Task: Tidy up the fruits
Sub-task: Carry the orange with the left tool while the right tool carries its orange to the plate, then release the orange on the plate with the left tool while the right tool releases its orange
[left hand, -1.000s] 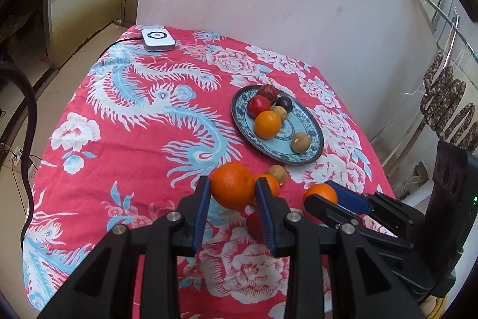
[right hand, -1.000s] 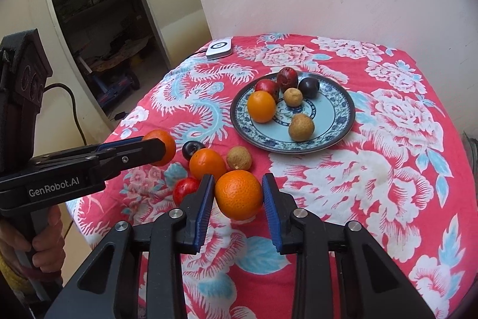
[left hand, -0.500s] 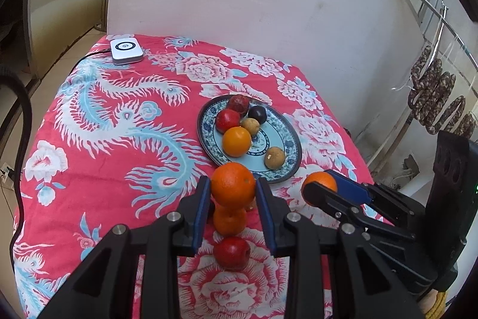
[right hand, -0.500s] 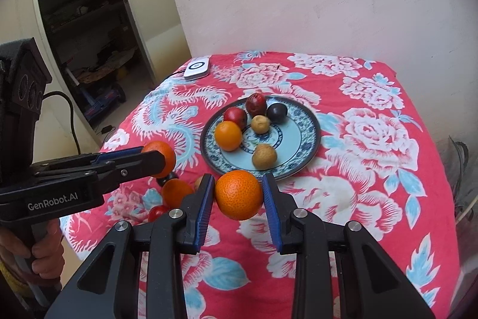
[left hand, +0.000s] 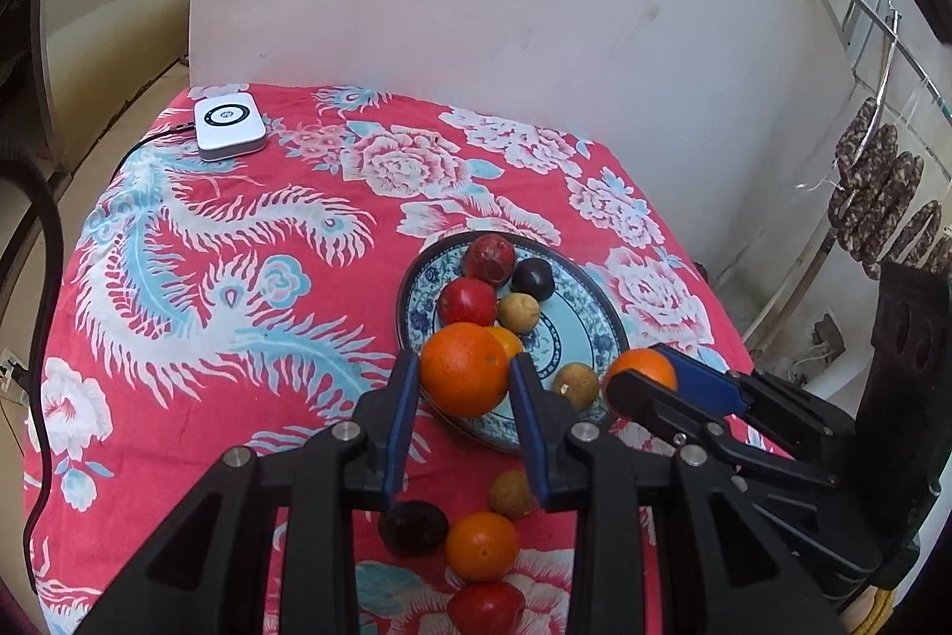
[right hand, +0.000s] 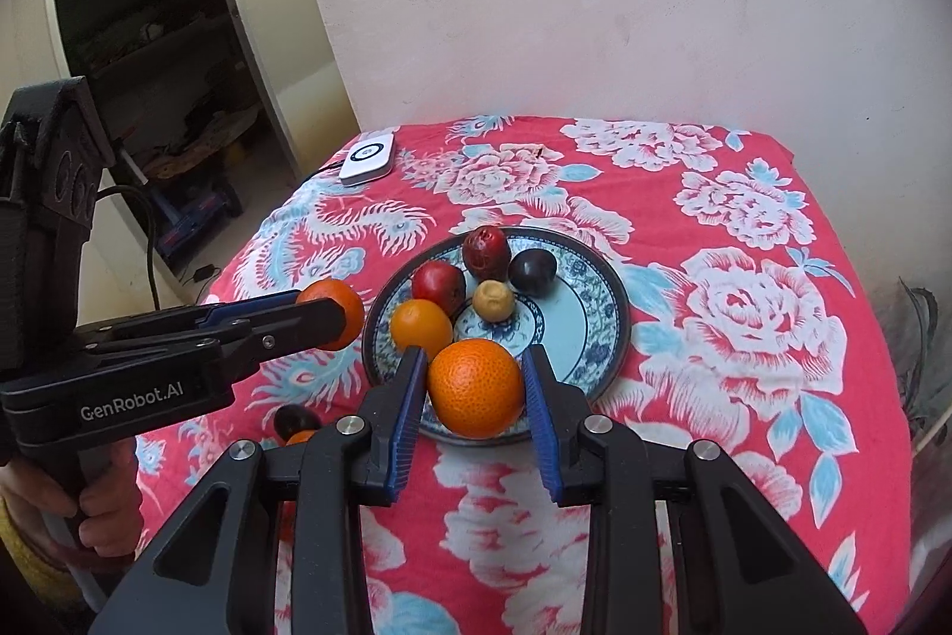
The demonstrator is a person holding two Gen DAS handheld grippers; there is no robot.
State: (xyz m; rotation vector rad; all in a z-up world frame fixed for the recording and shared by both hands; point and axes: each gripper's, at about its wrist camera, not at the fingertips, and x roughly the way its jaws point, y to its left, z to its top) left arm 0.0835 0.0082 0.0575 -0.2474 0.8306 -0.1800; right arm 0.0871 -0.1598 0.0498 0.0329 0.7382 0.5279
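My left gripper (left hand: 463, 367) is shut on a large orange (left hand: 461, 379), held over the near rim of the blue patterned plate (left hand: 595, 313). My right gripper (right hand: 476, 367) is shut on another orange (right hand: 475, 391) above the plate's (right hand: 613, 319) front edge. Each gripper shows in the other view, the right gripper (left hand: 642, 373) and the left gripper (right hand: 333, 315), both with an orange. The plate carries two red fruits, a dark plum (right hand: 532, 271), tan fruits and a small orange (right hand: 421, 324). Loose on the cloth below my left fingers lie a tan fruit (left hand: 510, 493), a dark fruit (left hand: 412, 528), an orange (left hand: 482, 546) and a red fruit (left hand: 485, 608).
A red flowered cloth (left hand: 238, 290) covers the table, which stands against a pale wall. A white device (left hand: 229, 126) with a cable sits at the far left corner. Dried sausages (left hand: 880, 194) hang off to the right. A person's hand (right hand: 101, 516) holds the left gripper's handle.
Both grippers have moved forward over the table with their oranges, from above the loose fruits to the plate's near rim. The loose fruits now lie under and behind the fingers.
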